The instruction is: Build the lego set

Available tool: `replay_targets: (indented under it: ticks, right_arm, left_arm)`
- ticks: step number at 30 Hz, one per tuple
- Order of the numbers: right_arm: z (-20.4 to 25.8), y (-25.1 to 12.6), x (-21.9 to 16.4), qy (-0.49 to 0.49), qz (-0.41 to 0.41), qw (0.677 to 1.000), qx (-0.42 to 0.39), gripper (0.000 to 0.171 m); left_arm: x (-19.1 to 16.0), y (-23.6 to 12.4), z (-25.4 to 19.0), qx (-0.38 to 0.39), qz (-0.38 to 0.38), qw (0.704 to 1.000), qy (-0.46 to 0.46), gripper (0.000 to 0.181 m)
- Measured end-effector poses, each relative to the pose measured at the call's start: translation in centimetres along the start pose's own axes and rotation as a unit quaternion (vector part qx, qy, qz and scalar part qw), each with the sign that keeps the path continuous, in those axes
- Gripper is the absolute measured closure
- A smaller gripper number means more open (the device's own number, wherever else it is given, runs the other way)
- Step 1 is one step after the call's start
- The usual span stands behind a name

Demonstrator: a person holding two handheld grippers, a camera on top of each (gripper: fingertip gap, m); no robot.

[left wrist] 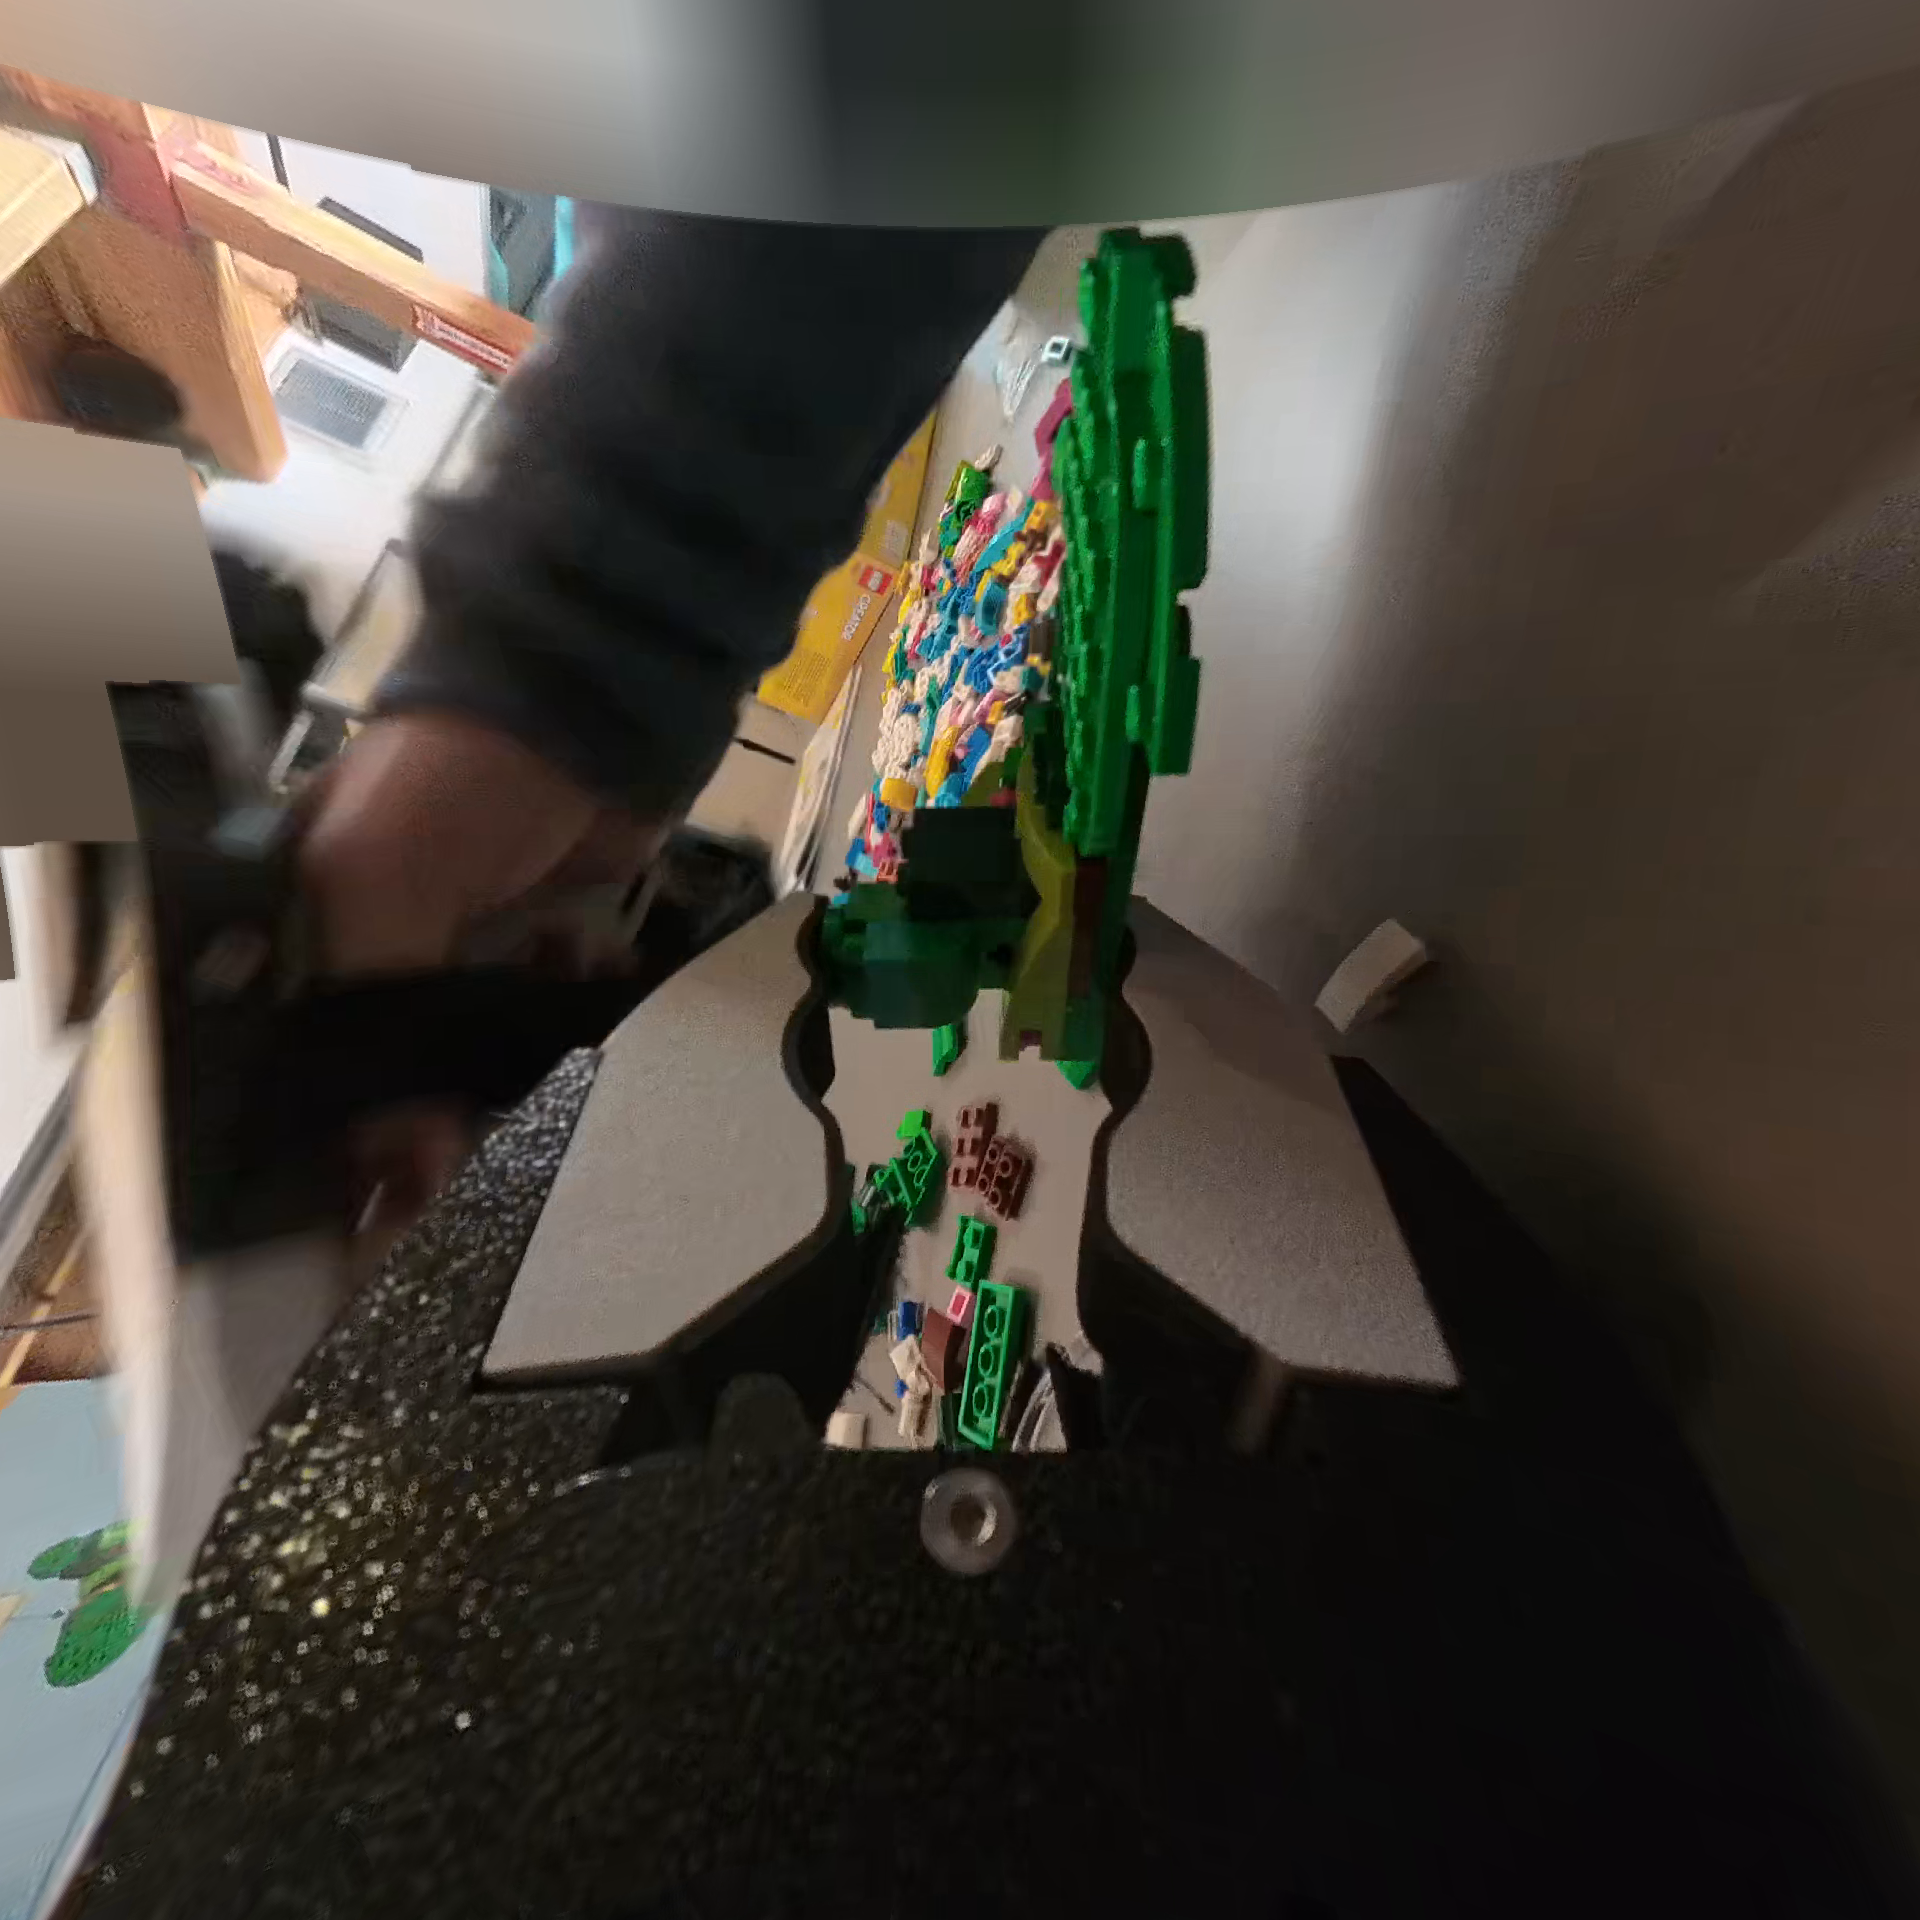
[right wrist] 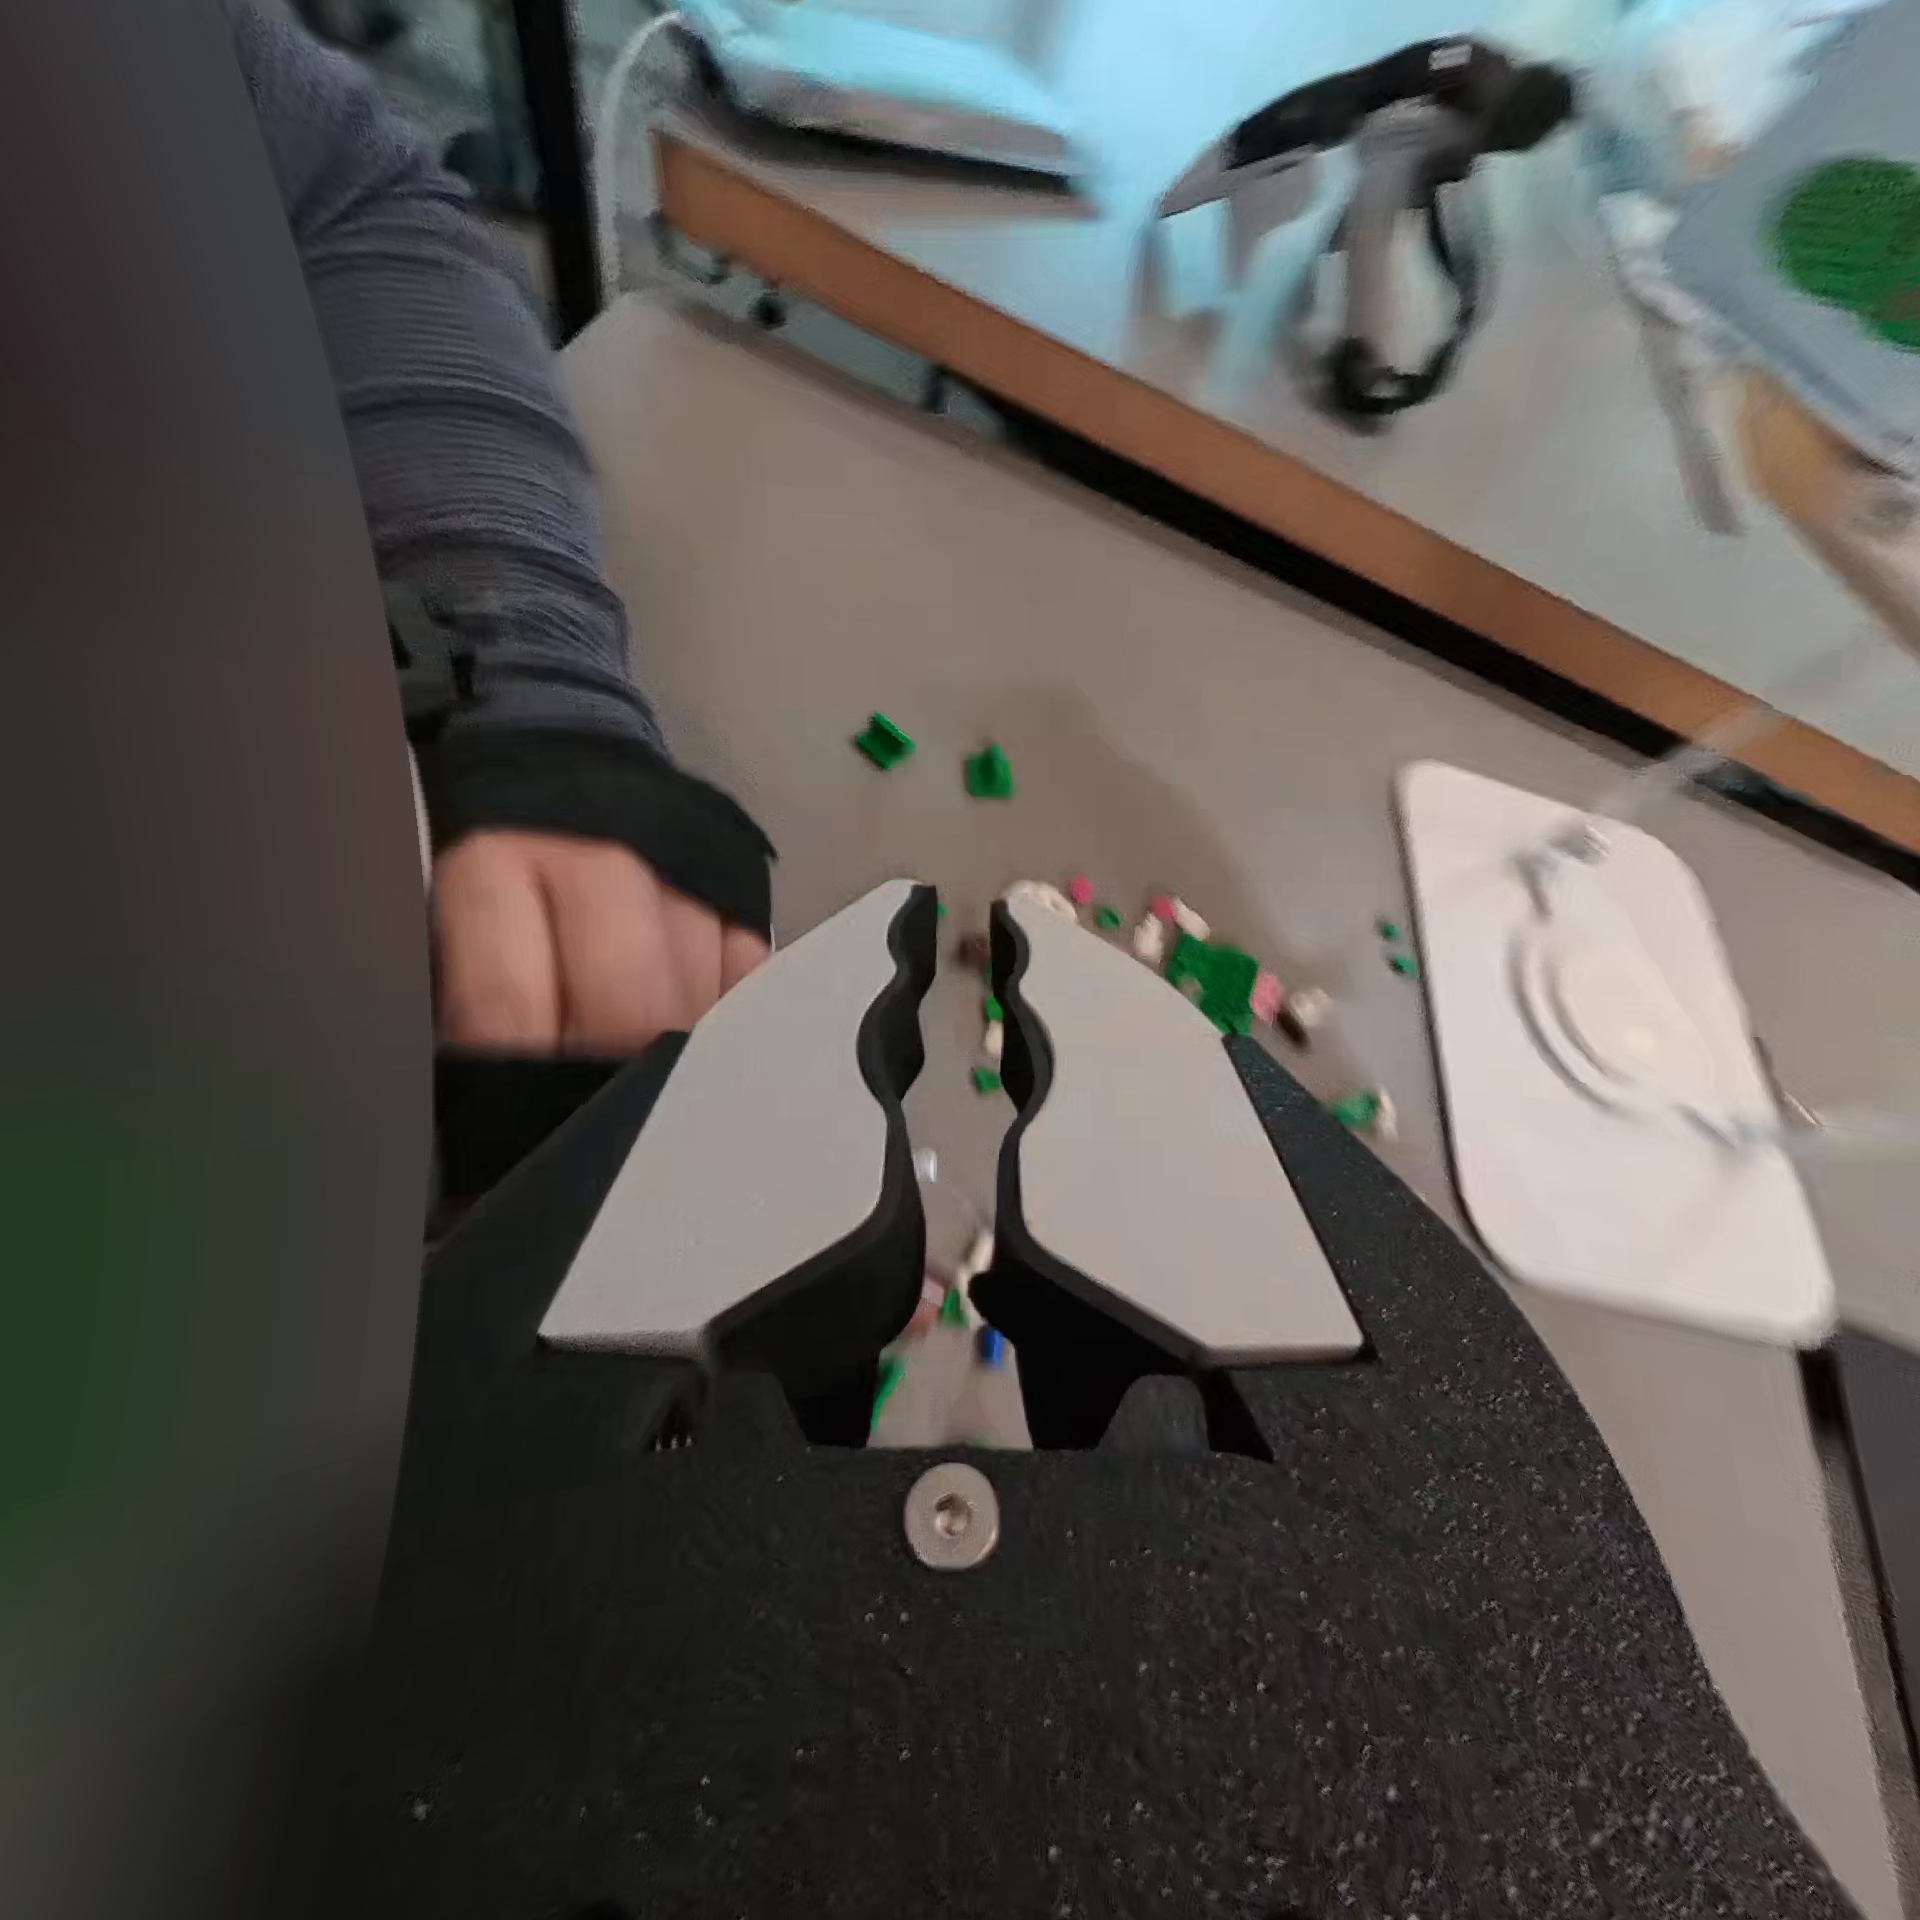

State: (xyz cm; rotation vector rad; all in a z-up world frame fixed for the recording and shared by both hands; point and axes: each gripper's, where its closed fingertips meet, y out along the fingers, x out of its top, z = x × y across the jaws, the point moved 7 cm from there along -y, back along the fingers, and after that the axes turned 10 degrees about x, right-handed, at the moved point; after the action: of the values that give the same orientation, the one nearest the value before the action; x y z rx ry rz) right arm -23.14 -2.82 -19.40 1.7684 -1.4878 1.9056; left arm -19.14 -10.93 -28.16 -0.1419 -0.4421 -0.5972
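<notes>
In the left wrist view my left gripper [left wrist: 971, 935] is shut on the lower part of a green lego build [left wrist: 1132, 520], a flat leafy assembly with a lime and dark green base, held tilted above the grey table. Loose green plates [left wrist: 992, 1361] and brown bricks [left wrist: 987, 1153] lie below it. A pile of mixed coloured pieces [left wrist: 966, 644] lies behind. In the right wrist view my right gripper [right wrist: 963, 899] has its jaws almost together with nothing between them, above small scattered pieces [right wrist: 1210, 971]. Two small green pieces [right wrist: 883, 740] lie farther out.
A yellow box [left wrist: 852, 613] lies beside the pile. A person's sleeved arm [left wrist: 644, 499] crosses the left wrist view, and a hand [right wrist: 561, 956] is left of the right gripper. A white flat stand [right wrist: 1600, 1049] lies at the right. The table's wooden edge [right wrist: 1143, 416] runs behind.
</notes>
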Motion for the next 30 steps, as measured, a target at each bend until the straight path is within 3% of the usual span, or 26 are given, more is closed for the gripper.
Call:
replay_targets:
  ticks: [5, 8, 10, 25, 27, 30]
  right_arm:
    - [-3.2, 9.1, 2.3, -0.063, 0.141, 0.982, 0.111, 0.158]
    - [-4.7, 12.9, 1.5, -0.027, 0.208, 0.967, 0.146, 0.15]
    - [-5.4, 14.2, 1.1, -0.018, 0.222, 0.963, 0.15, 0.153]
    - [-6.4, 16.2, -0.5, -0.033, 0.258, 0.951, 0.165, 0.167]
    - [-6.2, 15.3, -0.1, -0.07, 0.217, 0.962, 0.149, 0.167]
    - [-5.0, 11.9, 1.5, -0.186, 0.087, 0.973, 0.101, 0.167]
  left_arm:
    - [0.2, 0.0, -0.2, -0.011, -0.006, 1.0, 0.0, 0.133]
    - [0.1, 0.0, -0.1, -0.014, -0.005, 1.0, -0.006, 0.133]
    - [0.2, 0.0, -0.1, -0.013, -0.007, 1.0, -0.006, 0.133]
    - [0.2, 0.4, 0.0, -0.017, -0.004, 1.0, -0.004, 0.133]
    - [0.1, 0.4, 0.1, -0.015, -0.003, 1.0, -0.009, 0.133]
    - [-0.2, 0.5, 0.3, -0.013, 0.001, 1.0, -0.017, 0.133]
